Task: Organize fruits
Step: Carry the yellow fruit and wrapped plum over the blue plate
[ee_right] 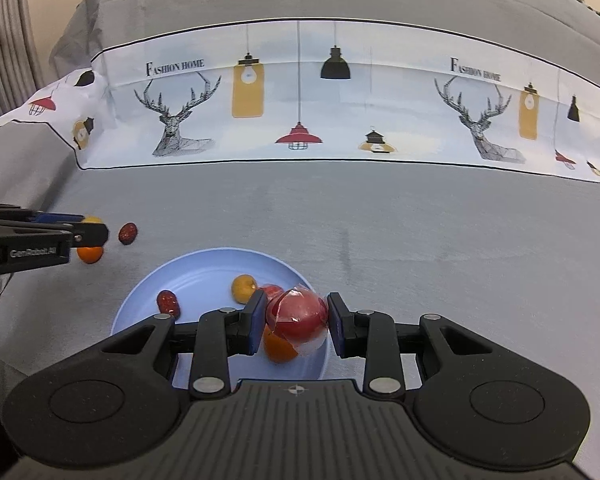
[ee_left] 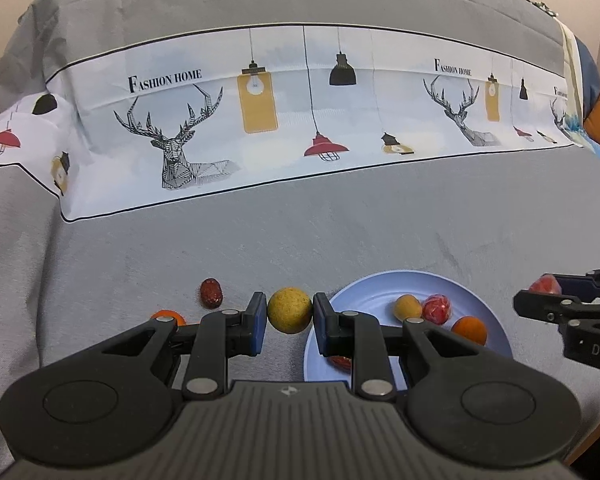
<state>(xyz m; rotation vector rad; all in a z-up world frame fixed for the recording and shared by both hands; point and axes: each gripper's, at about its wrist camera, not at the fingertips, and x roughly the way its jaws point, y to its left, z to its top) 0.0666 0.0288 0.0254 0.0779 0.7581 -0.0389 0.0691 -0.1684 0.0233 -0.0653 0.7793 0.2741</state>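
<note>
Beside the blue plate (ee_left: 364, 292), left gripper (ee_left: 290, 316) clamps a yellow fruit (ee_left: 290, 310) (right gripper (ee_right: 296, 318) grips a wrapped red fruit (ee_right: 298, 314)).

The cloth (ee_left: 260, 248) is plain grey, crossed at upper frame by a white band (ee_left: 300, 112) printed with line-drawn deer and red, black and yellow lamps. The plate (ee_right: 204, 276) is pale blue — on it orange, yellow and dark-red fruit. Lower centre, blue pads (ee_left: 260, 316) flank a mustard-yellow ball (ee_left: 290, 310).
</note>
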